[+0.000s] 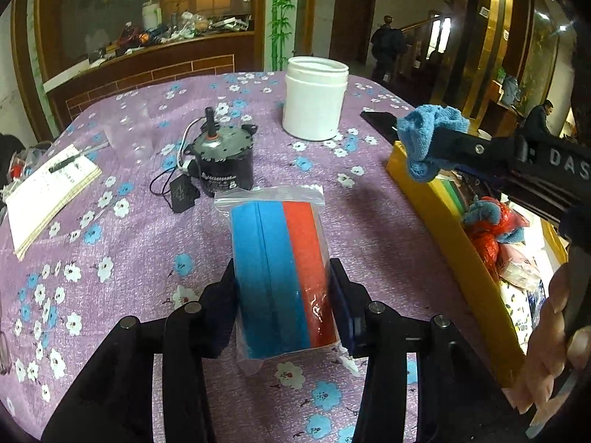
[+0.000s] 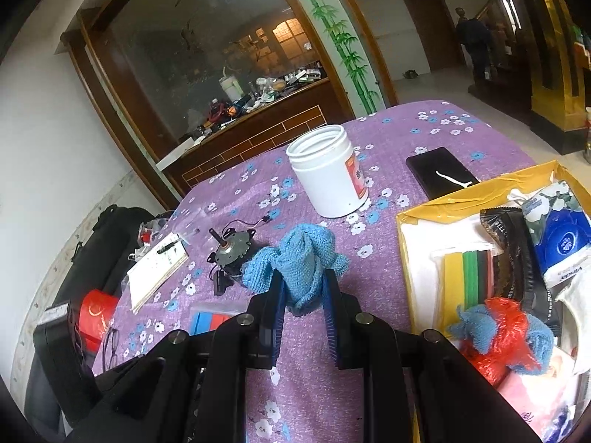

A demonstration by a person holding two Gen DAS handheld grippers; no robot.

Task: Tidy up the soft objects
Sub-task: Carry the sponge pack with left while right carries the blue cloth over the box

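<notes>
Purple flowered cloth covers the table (image 1: pixel 122 170); behind it runs a cluttered wooden counter under a glass screen. At the table's right edge sits the yellow box (image 2: pixel 406 243), the likely home for the soft things; it already holds a strip of coloured foam sheets (image 2: pixel 469 280), a blue rag tangled with red plastic (image 2: pixel 495 336), tissue packs and other bags.

Both tools are loaded. The left gripper (image 1: pixel 284 310) is clamped on the bag of sponges (image 1: pixel 279 269) — blue and orange blocks in clear plastic, long axis running straight away from the tongs, its far end seeming to rest on the cloth. The right gripper (image 2: pixel 303 295) pinches the blue cloth (image 2: pixel 295 258), bunched and lifted off the table.

What matters next is the box's bearing; it lies to the right of both loads, and the right gripper (image 1: pixel 428 147) hangs at its near corner, so the cloth probably goes in first. The sponges sit near the table's middle, with open cloth to cross.

An open white jar (image 2: pixel 328 173), a small motor (image 1: pixel 221 162), a notebook (image 1: pixel 48 195) and a black phone (image 2: pixel 439 173) are not soft and can stay.
</notes>
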